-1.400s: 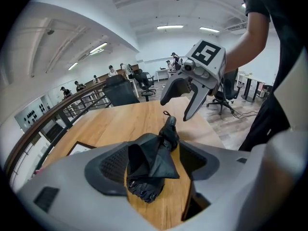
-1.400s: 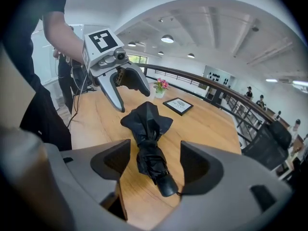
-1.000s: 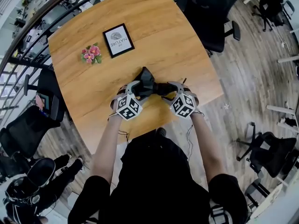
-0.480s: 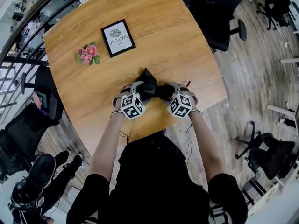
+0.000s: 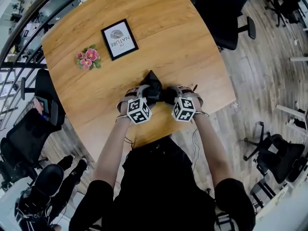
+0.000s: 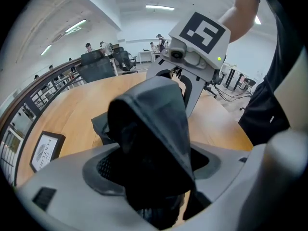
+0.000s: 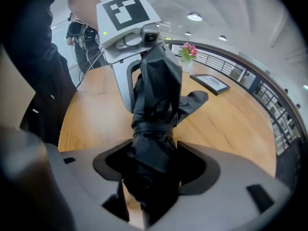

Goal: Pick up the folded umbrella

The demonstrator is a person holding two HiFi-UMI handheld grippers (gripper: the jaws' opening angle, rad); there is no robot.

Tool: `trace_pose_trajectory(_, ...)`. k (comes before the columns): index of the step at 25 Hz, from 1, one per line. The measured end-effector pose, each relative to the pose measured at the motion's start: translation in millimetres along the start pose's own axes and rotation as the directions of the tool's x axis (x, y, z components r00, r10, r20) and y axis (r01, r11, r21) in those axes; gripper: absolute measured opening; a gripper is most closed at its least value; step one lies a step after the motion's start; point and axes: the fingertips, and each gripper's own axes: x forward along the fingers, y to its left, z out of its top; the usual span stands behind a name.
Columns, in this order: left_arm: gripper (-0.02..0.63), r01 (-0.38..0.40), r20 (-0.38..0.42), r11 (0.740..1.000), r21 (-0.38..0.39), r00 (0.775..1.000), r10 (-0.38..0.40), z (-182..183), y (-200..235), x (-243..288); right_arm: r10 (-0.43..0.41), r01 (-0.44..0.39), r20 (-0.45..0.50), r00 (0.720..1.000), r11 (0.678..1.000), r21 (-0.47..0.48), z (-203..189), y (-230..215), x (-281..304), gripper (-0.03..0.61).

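**Operator:** What have the jaws got?

**Spotter:** Your right gripper (image 7: 156, 170) stands wide and its jaws have just been closing. The umbrella (image 7: 155, 95) runs between them, just short of its strap (image 7: 151, 127). There are gaps on both sides, so nothing is pressed yet. Your left gripper (image 6: 154, 170) is apart too, with the umbrella's cloth end bunched between its jaws.

**Operator:** Where does it lie?

**Spotter:** It lies on the bench (image 5: 159, 23), close to the near edge and across your front, with one gripper at each end.

**Operator:** What could go wrong?

**Spotter:** On the left, I think you may pinch only loose cloth. If you lift then, the folds pull out and the body sags or slides free. On the right the bundle is soft and rounded, so if you close off-centre it can roll out of the jaws. If you raise one hand before the other, the umbrella tilts and may slip from the weaker grip. A loose flap (image 7: 192, 102) sticks out toward the far edge and could drag or unfurl. You are also near the edge, so a drop may end on the floor. The frame (image 5: 119, 39) and flowers (image 5: 88, 57) sit well apart, toward the far left corner, and are no worry.
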Motion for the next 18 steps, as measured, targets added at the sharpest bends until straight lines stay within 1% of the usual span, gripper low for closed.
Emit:
trace_pose_trajectory(4, 0.359, 0.016, -0.019, 1.000, 0.003, 1.000, -0.016, -2.0, -0.3, 2.8, 0.025, -0.025, -0.007, 1.000, 1.000, -0.006, 0.0, 2.1, 2.4, 0.281)
trace_pose_trajectory(9, 0.353, 0.024, -0.018, 1.000, 0.016, 1.000, -0.023, -1.7, -2.9, 3.6, 0.039, -0.040, -0.028, 0.999, 0.999, -0.015, -2.3, 3.9, 3.2, 0.254)
trace_pose_trajectory(13, 0.323, 0.020, -0.015, 0.999, 0.040, 1.000, -0.020, -0.4, -4.2, 0.4, 0.039, -0.040, -0.032, 0.999, 0.999, -0.021, -2.1, 3.7, 2.3, 0.240)
trace_pose_trajectory(18, 0.283, 0.026, -0.016, 0.998, 0.062, 1.000, -0.025, 4.4, -8.6, -5.7, 0.019, -0.020, -0.036, 0.999, 0.999, -0.032, -2.6, 4.5, -3.3, 0.229)
